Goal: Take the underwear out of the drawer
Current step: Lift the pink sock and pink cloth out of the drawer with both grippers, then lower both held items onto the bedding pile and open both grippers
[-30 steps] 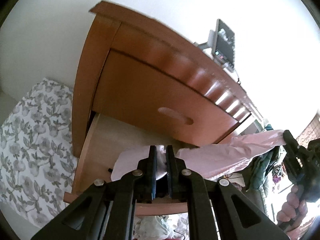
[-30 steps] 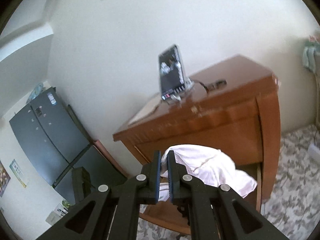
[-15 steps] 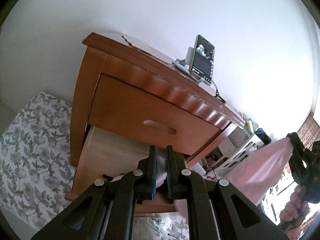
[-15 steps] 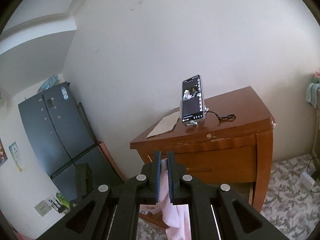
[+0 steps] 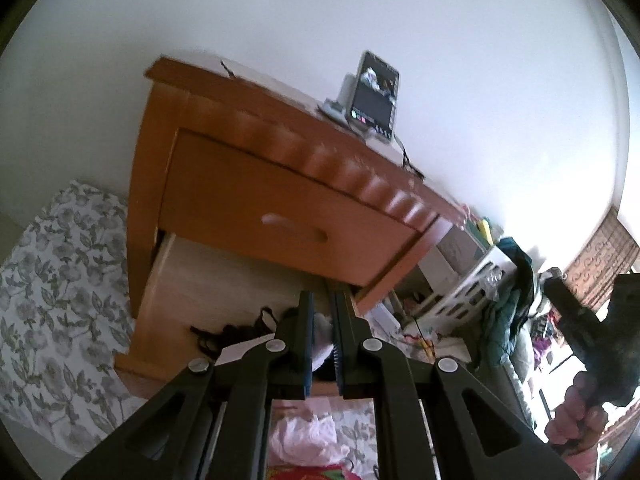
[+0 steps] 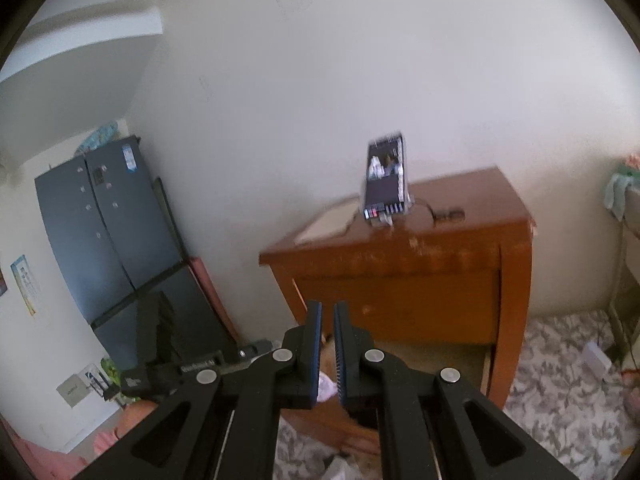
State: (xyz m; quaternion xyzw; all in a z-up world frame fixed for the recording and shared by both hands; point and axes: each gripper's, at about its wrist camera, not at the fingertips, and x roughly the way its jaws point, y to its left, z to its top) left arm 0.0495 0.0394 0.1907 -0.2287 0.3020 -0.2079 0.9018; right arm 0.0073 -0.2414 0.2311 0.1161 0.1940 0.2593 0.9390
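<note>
1. Since one second ago, both grippers have drawn back and a little up from the reddish-brown wooden nightstand [image 6: 420, 264]. The pale pink cloth underwear [image 5: 322, 342], which was then stretched over the open lower drawer of pale wood [image 5: 208, 280], is no longer over it.
2. For the task, we judge that the main step is done: the piece is out of the drawer and what remains is to carry it away and put it down. A black garment [image 5: 232, 332] lies in the drawer, and we cannot tell if it also belongs to the task.
3. The left gripper [image 5: 322, 298] has its fingers pressed almost together, and a fold of the underwear is pinched low between the pads.
4. The right gripper [image 6: 327, 310] is closed in the same way, with a small piece of the pink cloth showing at the base of its fingers.
5. More pink cloth [image 5: 304, 440] shows under the left gripper. We cannot tell if it hangs from the grip or lies on the floor.
</note>
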